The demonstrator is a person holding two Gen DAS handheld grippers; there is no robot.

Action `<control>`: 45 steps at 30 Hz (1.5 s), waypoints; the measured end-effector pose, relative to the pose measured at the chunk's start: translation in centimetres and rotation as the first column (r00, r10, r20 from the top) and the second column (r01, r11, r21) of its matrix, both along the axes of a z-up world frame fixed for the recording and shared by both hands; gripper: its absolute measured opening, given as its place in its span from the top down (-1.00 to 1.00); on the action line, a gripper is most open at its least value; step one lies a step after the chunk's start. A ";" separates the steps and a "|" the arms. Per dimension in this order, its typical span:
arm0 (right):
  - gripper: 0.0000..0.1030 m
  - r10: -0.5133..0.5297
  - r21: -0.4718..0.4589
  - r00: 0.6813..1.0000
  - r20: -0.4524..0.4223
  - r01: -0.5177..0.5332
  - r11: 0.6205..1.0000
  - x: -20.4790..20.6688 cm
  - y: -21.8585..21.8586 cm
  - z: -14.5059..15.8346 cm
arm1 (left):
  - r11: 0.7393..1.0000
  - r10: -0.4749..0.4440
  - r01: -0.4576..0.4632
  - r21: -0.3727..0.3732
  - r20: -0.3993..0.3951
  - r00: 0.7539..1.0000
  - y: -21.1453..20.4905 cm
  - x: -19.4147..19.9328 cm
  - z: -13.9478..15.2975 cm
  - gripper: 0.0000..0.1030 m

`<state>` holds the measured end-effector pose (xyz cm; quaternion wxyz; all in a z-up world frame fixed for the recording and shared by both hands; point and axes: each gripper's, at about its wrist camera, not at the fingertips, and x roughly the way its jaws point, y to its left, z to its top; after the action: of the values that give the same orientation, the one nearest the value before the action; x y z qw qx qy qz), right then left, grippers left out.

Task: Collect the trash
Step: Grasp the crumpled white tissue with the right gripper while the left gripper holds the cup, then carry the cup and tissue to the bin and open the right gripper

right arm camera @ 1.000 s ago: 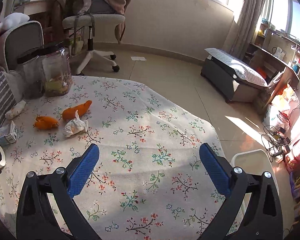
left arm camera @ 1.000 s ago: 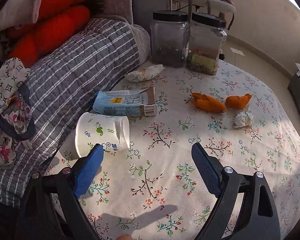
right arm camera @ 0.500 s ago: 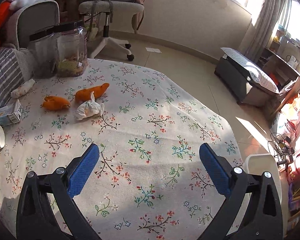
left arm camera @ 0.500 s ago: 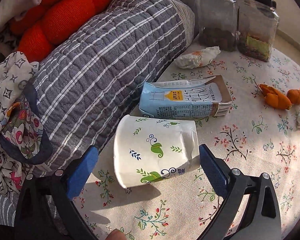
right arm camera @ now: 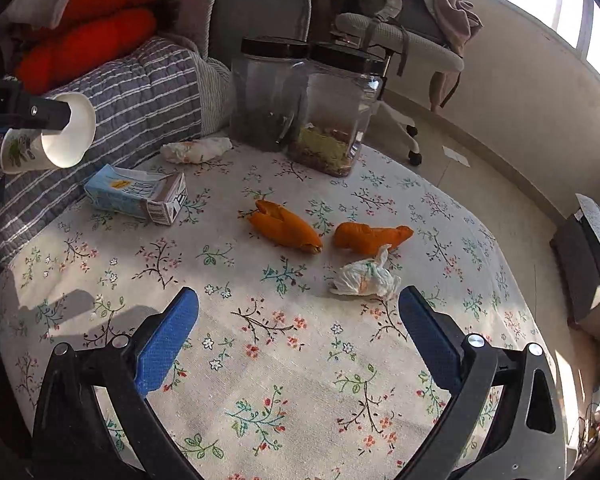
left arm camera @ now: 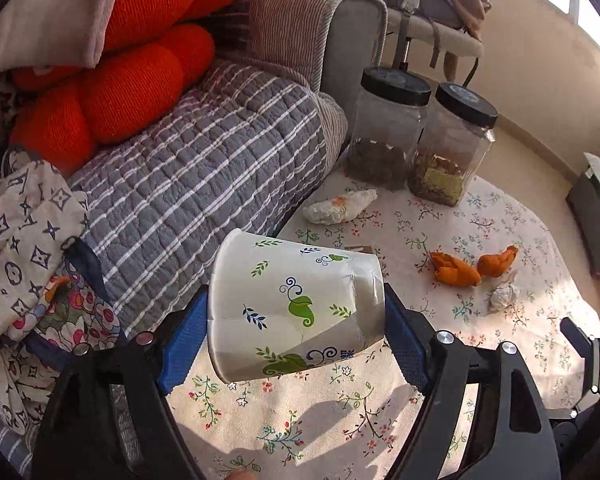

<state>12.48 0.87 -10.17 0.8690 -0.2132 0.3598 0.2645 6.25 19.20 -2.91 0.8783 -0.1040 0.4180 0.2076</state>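
- Left tool (left arm camera: 296, 336) clamps paper cup (left arm camera: 294, 306) across its ends, sideways, off the worktop (right arm camera: 300, 344)
- Cup light, thin-walled, crushable; grip gently
- Right tool (right arm camera: 298, 332) open over worktop, empty

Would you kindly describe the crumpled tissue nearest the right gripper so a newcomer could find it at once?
Start at the floral tablecloth and find the two orange peels near its middle. Just in front of the right-hand peel, toward the open right gripper, lies the crumpled tissue. Unlike the other tissue wad beside the jars, it sits alone in the open.
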 end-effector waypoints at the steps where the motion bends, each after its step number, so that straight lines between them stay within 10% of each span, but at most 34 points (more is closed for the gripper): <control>1: -0.87 0.052 -0.008 0.999 -0.003 -0.053 0.999 0.5 1.7 0.1 | 0.999 -0.021 0.020 0.025 0.029 0.999 0.3 0.1 1.7 -0.54; 9: -0.87 0.039 0.175 0.956 -0.292 0.014 0.985 9.0 11.9 0.5 | 0.996 -0.019 0.000 0.086 0.229 0.973 4.3 -0.5 7.9 -0.54; 15: -0.53 -0.172 0.123 0.817 -0.550 0.283 0.951 14.2 16.8 -2.6 | 0.997 0.005 -0.023 0.079 0.217 0.976 6.4 -0.1 6.6 -0.54; 23: -0.40 -0.325 0.059 0.686 -0.651 0.473 0.879 15.7 19.1 -6.3 | 0.998 0.021 -0.035 0.051 0.247 0.969 7.9 -1.5 6.8 -0.54; 25: -0.40 -0.342 0.056 0.693 -0.634 0.482 0.874 15.6 19.5 -6.4 | 0.998 0.024 -0.036 0.043 0.252 0.968 8.1 -1.7 6.8 -0.54; 28: 0.13 -0.325 0.064 0.703 -0.633 0.466 0.882 15.3 20.1 -6.3 | 0.999 0.033 -0.042 0.033 0.248 0.968 8.4 -1.9 6.6 -0.54; 33: 0.18 -0.280 0.123 0.712 -0.644 0.457 0.881 13.3 19.1 -5.6 | 0.999 0.045 -0.049 0.011 0.224 0.974 8.8 -1.6 6.0 -0.54; 45: 0.18 -0.231 0.269 0.874 -0.427 0.367 0.891 5.0 13.7 2.1 | 0.999 0.050 -0.051 -0.002 0.209 0.977 7.5 -0.6 5.7 -0.54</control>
<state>17.47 14.53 -8.07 0.8357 0.0559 0.5002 0.2196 5.68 26.75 2.78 0.9119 -0.1345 0.3204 0.2183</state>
